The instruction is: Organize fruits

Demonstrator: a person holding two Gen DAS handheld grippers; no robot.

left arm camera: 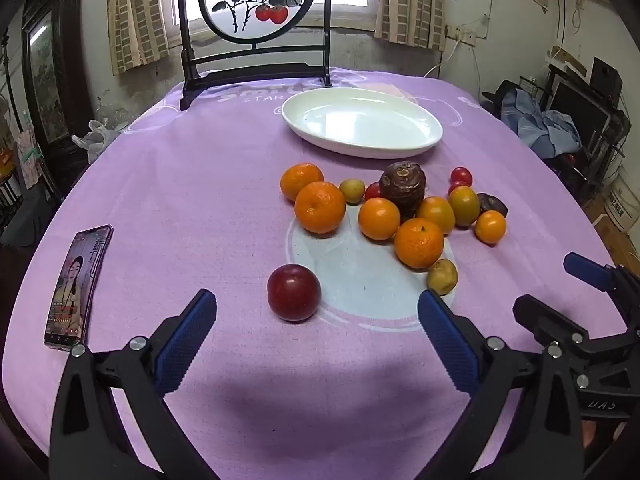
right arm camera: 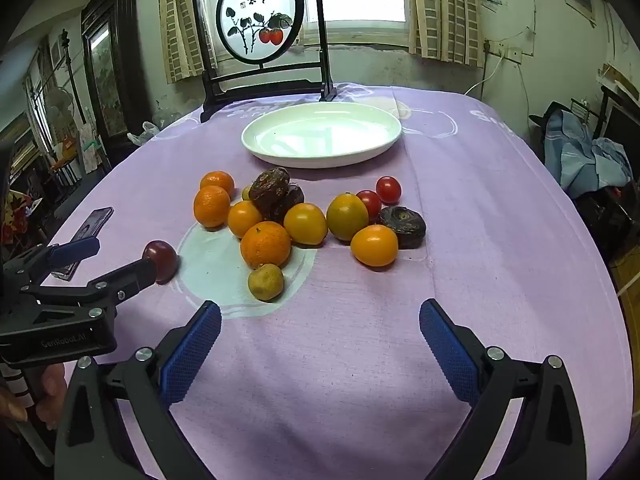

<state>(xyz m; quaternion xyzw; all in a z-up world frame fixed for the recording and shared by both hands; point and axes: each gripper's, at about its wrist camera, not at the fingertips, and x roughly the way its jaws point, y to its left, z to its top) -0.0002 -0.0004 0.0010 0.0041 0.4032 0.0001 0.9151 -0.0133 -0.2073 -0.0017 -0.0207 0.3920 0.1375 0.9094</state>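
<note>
A dark red plum point(left arm camera: 294, 292) lies alone on the purple tablecloth, just ahead of my left gripper point(left arm camera: 316, 294), which is open wide with nothing between its fingers. Behind and to the right is a loose pile of oranges point(left arm camera: 320, 207), cherry tomatoes point(left arm camera: 461, 176), brown knobbly fruits point(left arm camera: 402, 186) and small yellow-green fruits point(left arm camera: 442, 276). An empty white oval plate point(left arm camera: 362, 124) stands beyond the pile. My right gripper point(right arm camera: 321, 305) is open over bare cloth, short of a small yellow-green fruit point(right arm camera: 266, 282). In the right wrist view the left gripper point(right arm camera: 126, 255) partly hides the plum point(right arm camera: 166, 258).
A phone point(left arm camera: 78, 288) with a lit screen lies near the table's left edge. A dark-framed decorative screen point(left arm camera: 256, 20) with painted persimmons stands at the table's far edge behind the plate point(right arm camera: 320, 134). A hand point(right arm camera: 48, 396) holds the left gripper's handle. Clutter surrounds the table.
</note>
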